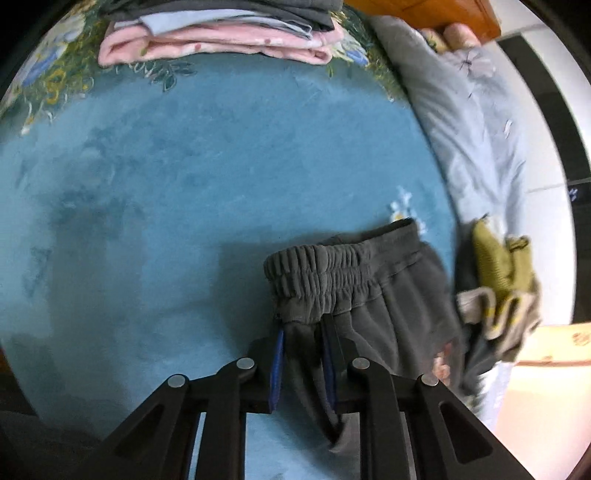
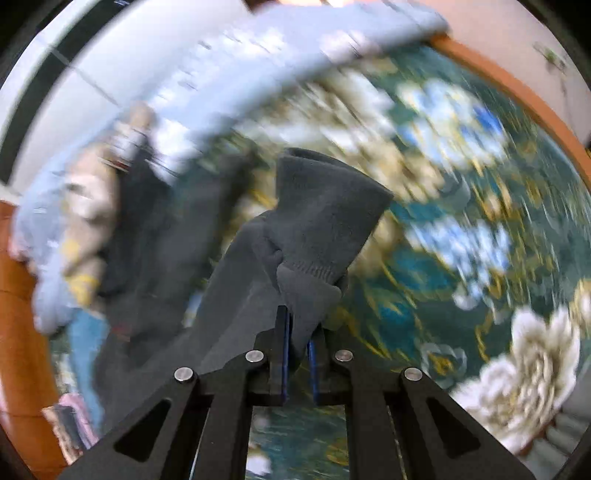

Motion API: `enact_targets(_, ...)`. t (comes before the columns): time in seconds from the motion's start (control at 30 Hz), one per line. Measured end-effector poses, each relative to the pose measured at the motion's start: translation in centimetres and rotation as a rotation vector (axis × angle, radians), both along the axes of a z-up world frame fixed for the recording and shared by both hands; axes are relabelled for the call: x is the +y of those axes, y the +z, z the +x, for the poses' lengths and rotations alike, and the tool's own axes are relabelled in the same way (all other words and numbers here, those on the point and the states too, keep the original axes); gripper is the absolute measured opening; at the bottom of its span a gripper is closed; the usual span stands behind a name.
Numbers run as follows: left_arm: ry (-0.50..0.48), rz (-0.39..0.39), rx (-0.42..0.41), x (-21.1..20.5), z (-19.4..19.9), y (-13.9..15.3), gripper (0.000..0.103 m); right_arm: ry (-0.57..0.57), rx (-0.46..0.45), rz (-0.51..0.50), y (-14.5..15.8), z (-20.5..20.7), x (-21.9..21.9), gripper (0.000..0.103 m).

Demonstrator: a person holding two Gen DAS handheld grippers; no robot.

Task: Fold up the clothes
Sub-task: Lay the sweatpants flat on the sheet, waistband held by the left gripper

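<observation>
A pair of dark grey trousers [image 1: 354, 280] with a gathered elastic waistband lies on the teal bedspread [image 1: 203, 166]. My left gripper [image 1: 304, 328] is shut on the fabric just below the waistband. In the right wrist view, my right gripper [image 2: 301, 325] is shut on a ribbed cuff end of the same grey trousers [image 2: 325, 221], which stands up bunched above the fingers. That view is blurred by motion.
A stack of folded clothes [image 1: 221, 33], pink at the bottom and grey on top, sits at the far edge. A heap of unfolded garments [image 1: 502, 284], olive and beige, lies at the right beside a pale blue quilt [image 1: 472, 122]. A wooden bed frame [image 2: 517, 92] borders the floral spread.
</observation>
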State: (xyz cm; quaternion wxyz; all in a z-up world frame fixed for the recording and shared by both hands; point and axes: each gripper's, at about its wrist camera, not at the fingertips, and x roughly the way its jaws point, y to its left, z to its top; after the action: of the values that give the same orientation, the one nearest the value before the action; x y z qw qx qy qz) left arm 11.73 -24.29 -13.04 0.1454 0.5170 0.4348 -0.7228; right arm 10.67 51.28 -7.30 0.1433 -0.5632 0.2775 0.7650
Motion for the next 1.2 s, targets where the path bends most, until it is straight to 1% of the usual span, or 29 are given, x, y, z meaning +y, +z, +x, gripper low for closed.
enact_targets(0.07, -0.012, -0.025, -0.027, 0.2, 0.2, 0.0, 0.020, -0.032, -0.079, -0.008, -2.8, 0.9, 0.3, 0.008)
enact_targets(0.1, -0.014, -0.032, -0.040, 0.3, 0.2, -0.1, 0.020, -0.036, -0.109, -0.002, -3.7, 1.2, 0.5, 0.008)
enact_targets(0.17, -0.009, -0.032, -0.063, 0.3, 0.1, -0.5, 0.020, -0.032, -0.135, 0.011, -4.7, 1.4, 0.6, 0.008)
enact_targets(0.23, -0.004, -0.030, -0.078, 0.3, -0.1, -0.9, 0.020, -0.013, -0.149, 0.018, -4.9, 1.1, 0.5, 0.008)
enact_targets(0.3, -0.004, -0.025, -0.075, 0.3, -0.2, -1.0, 0.022, 0.001, -0.160, 0.021, -5.2, 0.8, 0.5, 0.008)
enact_targets(0.4, 0.003, -0.011, -0.063, 0.0, 0.1, -1.0, 0.024, -0.034, -0.152, -0.023, -5.9, 0.6, 1.3, 0.009)
enact_targets(0.43, 0.010, 0.000, -0.057, -0.1, 0.1, -0.9, 0.024, -0.048, -0.143, -0.039, -6.0, 0.8, 1.6, 0.010)
enact_targets(0.47, 0.022, 0.012, -0.051, -0.1, 0.1, -0.9, 0.026, -0.061, -0.133, -0.055, -6.1, 0.9, 1.9, 0.015)
enact_targets(0.5, 0.033, 0.007, -0.047, -0.2, 0.2, -0.8, 0.026, -0.074, -0.124, -0.069, -5.9, 1.0, 2.1, 0.018)
enact_targets(0.53, 0.043, 0.003, -0.043, -0.2, 0.2, -0.7, 0.028, -0.086, -0.116, -0.083, -5.7, 1.2, 2.3, 0.018)
enact_targets(0.57, 0.053, -0.001, -0.039, -0.3, 0.3, -0.6, 0.030, -0.099, -0.107, -0.096, -5.4, 1.3, 2.5, 0.021)
enact_targets(0.6, 0.063, -0.005, -0.035, -0.4, 0.4, -0.5, 0.031, -0.100, -0.103, -0.108, -5.2, 1.3, 2.6, 0.029)
enact_targets(0.63, 0.074, -0.009, -0.031, -0.5, 0.5, -0.4, 0.034, -0.098, -0.098, -0.124, -4.8, 1.4, 2.9, 0.034)
enact_targets(0.67, 0.084, -0.013, -0.027, -0.6, 0.5, -0.3, 0.039, -0.094, -0.089, -0.137, -4.4, 1.4, 3.4, 0.043)
enact_targets(0.7, 0.094, -0.017, -0.023, -0.7, 0.6, -0.2, 0.042, -0.093, -0.078, -0.118, -3.7, 1.6, 4.0, 0.049)
enact_targets(0.73, 0.104, -0.021, -0.019, -0.8, 0.7, -0.1, 0.049, -0.093, -0.067, -0.097, -3.0, 1.8, 4.6, 0.050)
enact_targets(0.77, 0.111, -0.022, -0.011, -0.9, 0.7, 0.0, 0.050, -0.098, -0.061, -0.068, -2.4, 2.0, 5.4, 0.050)
enact_targets(0.83, 0.107, -0.015, 0.026, -0.8, 0.5, 0.3, 0.051, -0.118, -0.053, 0.009, -1.3, 2.3, 6.6, 0.050)
enact_targets(0.87, 0.095, -0.014, 0.049, -0.6, 0.4, 0.5, 0.051, -0.105, -0.033, 0.061, -0.8, 2.1, 6.7, 0.050)
enact_targets(0.9, 0.078, -0.017, 0.068, -0.3, 0.2, 0.8, 0.051, -0.083, -0.022, 0.099, -0.7, 1.5, 6.4, 0.050)
enact_targets(0.97, 0.039, -0.033, 0.106, 0.3, -0.1, 1.5, 0.052, -0.026, -0.018, 0.096, -1.6, -0.6, 4.6, 0.050)
enact_targets(1.07, 0.037, -0.053, 0.137, 0.3, 0.1, 2.2, 0.055, 0.072, 0.019, -0.009, -3.5, -5.3, 0.0, 0.050)
enact_targets(1.2, 0.093, -0.007, 0.123, -0.5, 0.7, 1.5, 0.057, 0.221, 0.086, -0.080, -4.3, -12.5, -7.8, 0.050)
